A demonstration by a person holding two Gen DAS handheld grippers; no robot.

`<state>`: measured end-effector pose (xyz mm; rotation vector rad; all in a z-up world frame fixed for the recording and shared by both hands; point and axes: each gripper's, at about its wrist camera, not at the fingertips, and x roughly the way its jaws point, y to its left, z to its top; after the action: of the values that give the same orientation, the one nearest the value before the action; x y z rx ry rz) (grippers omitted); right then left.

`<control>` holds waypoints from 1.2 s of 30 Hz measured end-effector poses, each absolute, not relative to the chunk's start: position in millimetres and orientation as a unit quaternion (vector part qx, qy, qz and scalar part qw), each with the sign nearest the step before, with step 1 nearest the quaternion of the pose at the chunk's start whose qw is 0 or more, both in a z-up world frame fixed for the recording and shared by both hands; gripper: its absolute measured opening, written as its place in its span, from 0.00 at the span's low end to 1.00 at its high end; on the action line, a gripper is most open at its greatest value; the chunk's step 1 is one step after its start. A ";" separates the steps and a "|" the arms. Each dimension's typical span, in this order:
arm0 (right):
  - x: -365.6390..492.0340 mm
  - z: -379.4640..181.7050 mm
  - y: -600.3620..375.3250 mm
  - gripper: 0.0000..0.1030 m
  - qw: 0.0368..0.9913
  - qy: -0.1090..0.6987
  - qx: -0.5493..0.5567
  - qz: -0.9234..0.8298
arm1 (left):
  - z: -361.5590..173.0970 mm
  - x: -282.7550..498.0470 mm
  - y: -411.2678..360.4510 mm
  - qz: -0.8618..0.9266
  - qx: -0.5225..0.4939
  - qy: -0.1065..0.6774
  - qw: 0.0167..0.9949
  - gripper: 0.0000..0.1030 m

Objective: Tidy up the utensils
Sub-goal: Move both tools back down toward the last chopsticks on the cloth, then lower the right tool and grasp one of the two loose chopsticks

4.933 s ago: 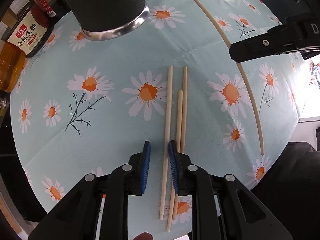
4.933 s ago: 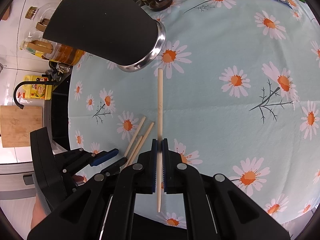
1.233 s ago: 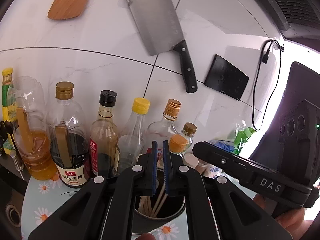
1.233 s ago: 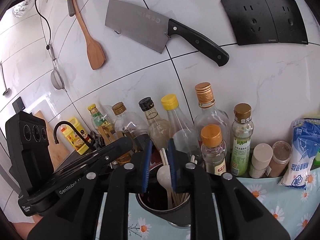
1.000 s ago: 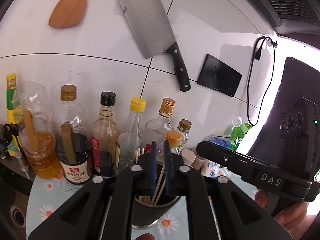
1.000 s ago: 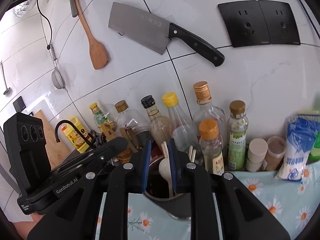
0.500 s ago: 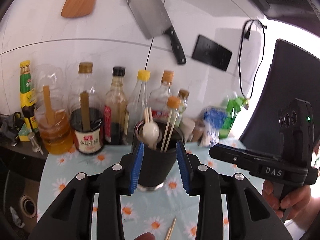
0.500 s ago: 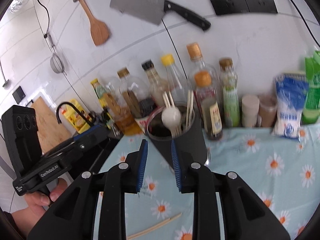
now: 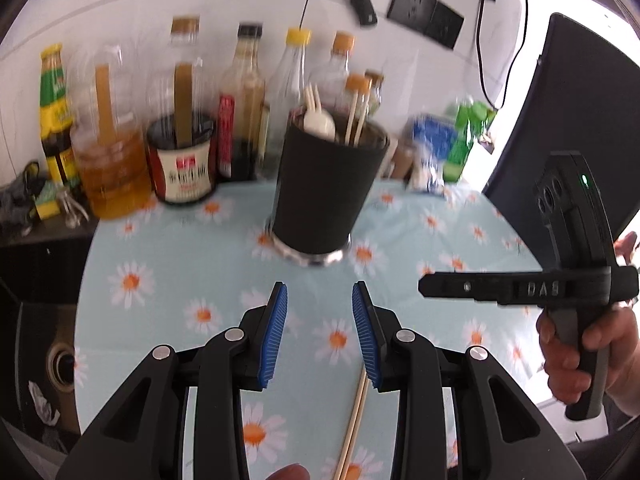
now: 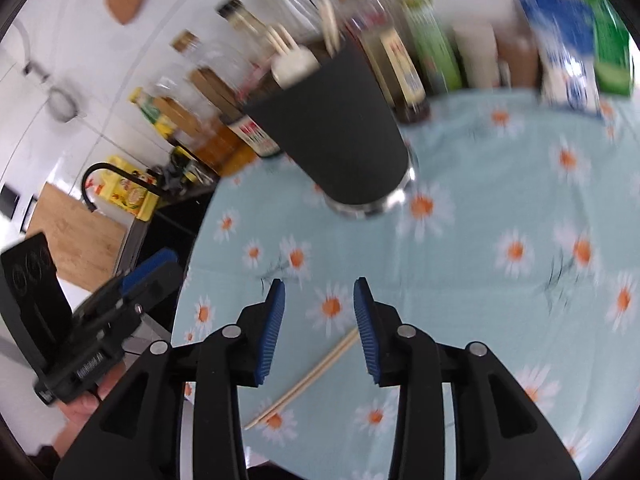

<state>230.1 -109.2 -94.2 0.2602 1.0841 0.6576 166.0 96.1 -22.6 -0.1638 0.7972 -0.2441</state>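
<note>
Left gripper (image 9: 320, 332) parted and empty above daisy tablecloth (image 9: 168, 256), two chopsticks (image 9: 354, 424) flat below, black holder (image 9: 326, 188) ahead with spoon (image 9: 319, 123) and chopsticks inside, blurred bottles (image 9: 180, 120) behind, apparently sauces.

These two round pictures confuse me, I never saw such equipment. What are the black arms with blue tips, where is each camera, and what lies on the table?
Each picture comes from a fisheye camera mounted on a hand-held gripper. The left gripper and the right gripper are both open and hold nothing. A person's hand holds the right one. On the daisy tablecloth stands a black cup containing chopsticks and a white spoon. Two chopsticks lie on the cloth. Sauce bottles stand behind.
</note>
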 end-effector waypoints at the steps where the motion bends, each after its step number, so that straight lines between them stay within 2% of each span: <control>1: 229.7 -97.0 -107.4 0.36 0.794 0.513 0.125 0.302 | -29.0 163.1 97.5 -0.120 -0.080 0.394 0.908 0.32; 15: 223.5 -169.8 -82.8 0.36 0.698 0.658 0.201 0.200 | -82.0 140.5 103.6 -0.132 -0.042 0.464 0.875 0.32; 17: 223.1 -177.4 -82.5 0.30 0.688 0.669 0.211 0.183 | -86.7 137.9 103.3 -0.137 -0.036 0.470 0.871 0.32; 25: 223.1 -181.8 -85.6 0.19 0.683 0.678 0.229 0.147 | -97.1 135.4 112.9 -0.154 -0.036 0.482 0.862 0.32; 31: 222.6 -182.5 -76.6 0.16 0.680 0.688 0.222 0.121 | -97.3 137.8 117.8 -0.169 -0.042 0.478 0.861 0.32; 34: 224.3 -182.0 -70.0 0.08 0.680 0.695 0.211 0.095 | -97.8 137.5 119.3 -0.176 -0.043 0.475 0.861 0.32; 36: 225.1 -181.0 -66.2 0.07 0.681 0.699 0.202 0.082 | -98.7 138.0 120.7 -0.181 -0.046 0.474 0.861 0.32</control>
<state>225.1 -66.2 -181.0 0.4526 1.5684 0.1842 138.0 120.7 -98.7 -0.0959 0.9939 -0.3796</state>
